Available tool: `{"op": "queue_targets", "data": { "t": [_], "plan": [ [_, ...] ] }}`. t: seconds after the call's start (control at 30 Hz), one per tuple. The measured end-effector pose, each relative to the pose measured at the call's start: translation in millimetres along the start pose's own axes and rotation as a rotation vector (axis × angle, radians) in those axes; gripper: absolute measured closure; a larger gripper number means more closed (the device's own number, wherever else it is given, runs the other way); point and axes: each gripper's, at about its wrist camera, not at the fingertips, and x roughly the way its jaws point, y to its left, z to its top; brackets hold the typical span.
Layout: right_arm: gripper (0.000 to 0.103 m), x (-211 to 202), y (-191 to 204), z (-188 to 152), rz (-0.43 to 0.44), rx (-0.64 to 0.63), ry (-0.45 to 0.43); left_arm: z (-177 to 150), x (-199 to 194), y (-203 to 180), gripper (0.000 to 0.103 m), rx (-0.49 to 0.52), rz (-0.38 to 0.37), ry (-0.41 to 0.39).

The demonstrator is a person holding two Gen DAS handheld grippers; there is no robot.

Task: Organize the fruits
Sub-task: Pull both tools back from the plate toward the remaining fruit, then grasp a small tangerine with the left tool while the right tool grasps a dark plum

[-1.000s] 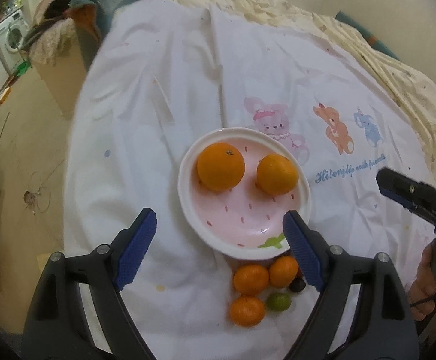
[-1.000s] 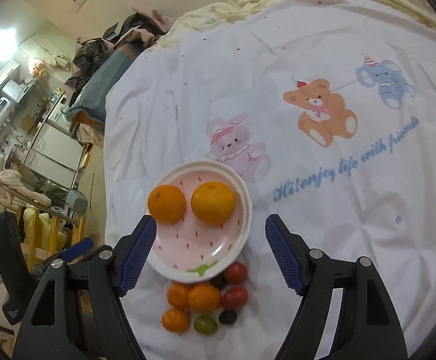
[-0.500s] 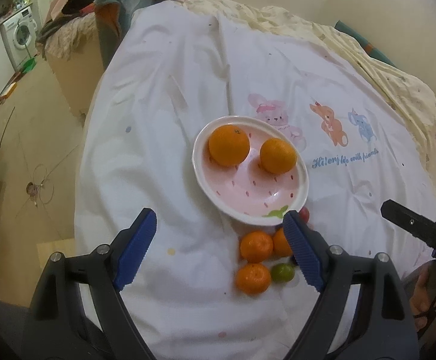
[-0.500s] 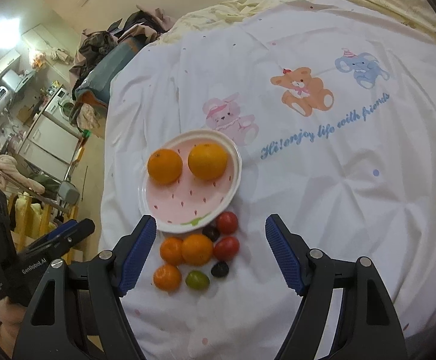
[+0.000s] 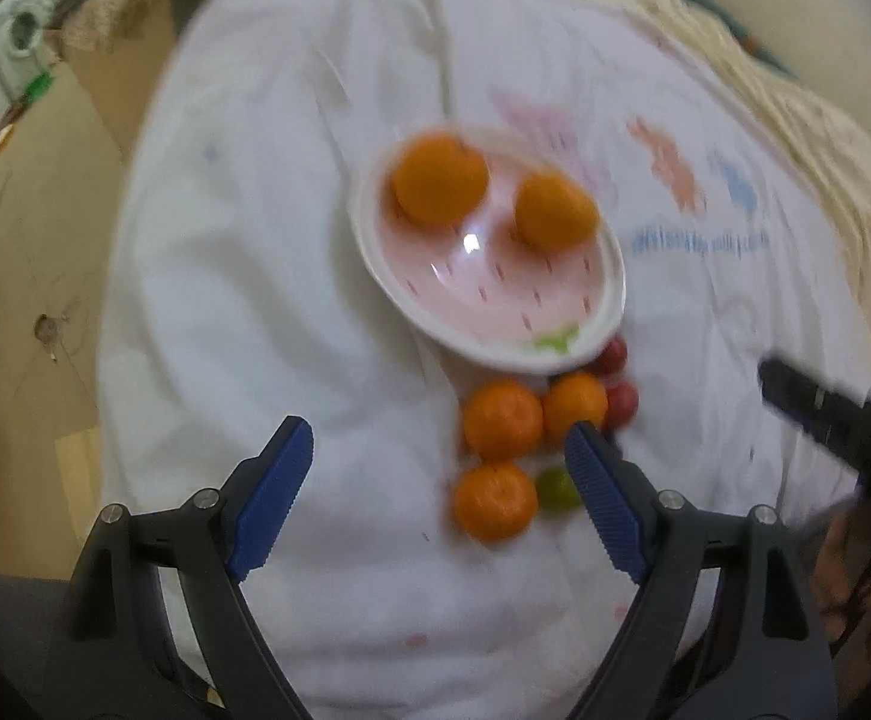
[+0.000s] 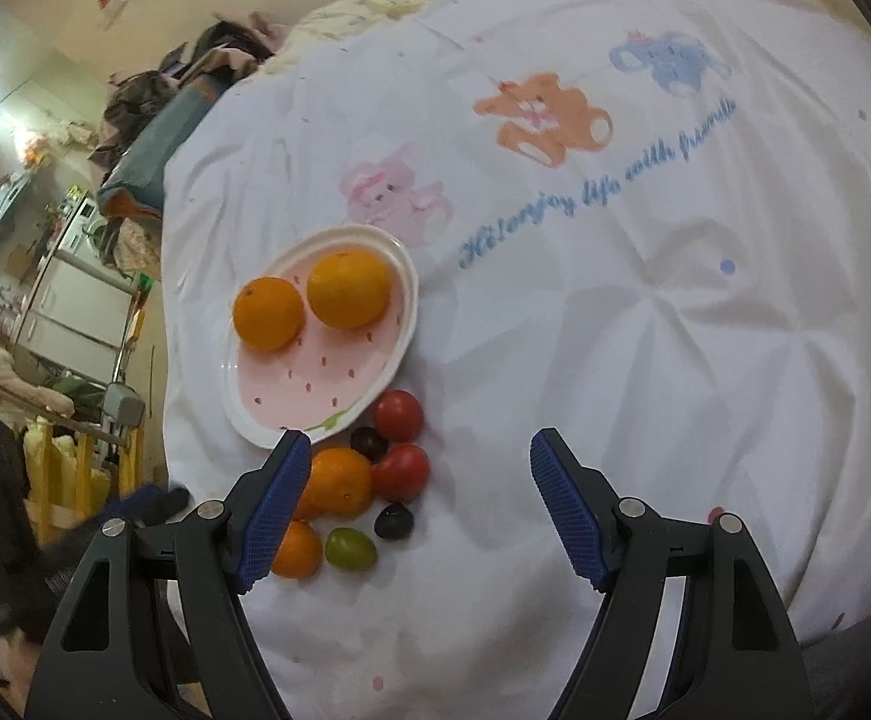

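Note:
A pink strawberry-print plate (image 5: 606, 294) (image 6: 399, 348) holds two oranges (image 5: 440, 180) (image 6: 348, 289). Loose fruit lies on the white cloth just in front of it: small oranges (image 5: 502, 420) (image 6: 339, 481), red tomatoes (image 6: 398, 415), a green fruit (image 5: 555, 489) (image 6: 349, 548) and dark grapes (image 6: 393, 521). My left gripper (image 5: 438, 474) is open and empty, hovering above the cloth just left of the loose fruit. My right gripper (image 6: 417, 492) is open and empty, with the loose fruit at its left finger (image 6: 273, 510). The left wrist view is motion-blurred.
The cloth (image 6: 675, 330) has cartoon animal prints and blue lettering and covers a round surface that drops off at the left edge. Piled clothes (image 6: 153, 120) and appliances (image 6: 75, 294) stand on the floor beyond. The other gripper shows at the right of the left wrist view (image 5: 825, 420).
Both grippers have pulled back and lowered, so the plate sits farther away and the loose fruit is nearer the fingers. The left view has turned blurry from motion.

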Motion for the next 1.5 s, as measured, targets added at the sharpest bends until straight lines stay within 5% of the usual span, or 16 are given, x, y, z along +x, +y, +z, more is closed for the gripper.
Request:
{"op": "queue_targets", "data": {
  "t": [0.13,0.27,0.43,0.53,0.93,1.23,1.5],
  "plan": [
    [0.025,6,-7,2,0.008,0.037,0.017,-10,21,-13,0.024,0.042,-0.014,0.084],
    [0.025,10,-10,3,0.019,0.059,0.03,-16,42,-21,0.041,0.052,-0.041,0.172],
    [0.025,12,-10,4,0.024,0.058,0.038,-19,60,-24,0.044,0.035,-0.061,0.235],
    [0.025,13,-9,4,0.025,0.059,0.042,-21,67,-26,0.059,0.041,-0.053,0.254],
    [0.025,17,-8,2,0.003,0.042,0.052,-23,49,-24,0.065,0.061,-0.04,0.223],
    [0.026,43,-4,-7,0.052,0.063,0.197,-12,-2,-15,0.065,0.075,0.027,0.009],
    [0.057,78,16,-17,0.016,-0.025,0.337,-4,-9,-7,0.065,0.025,-0.022,0.0]
  ]
}}
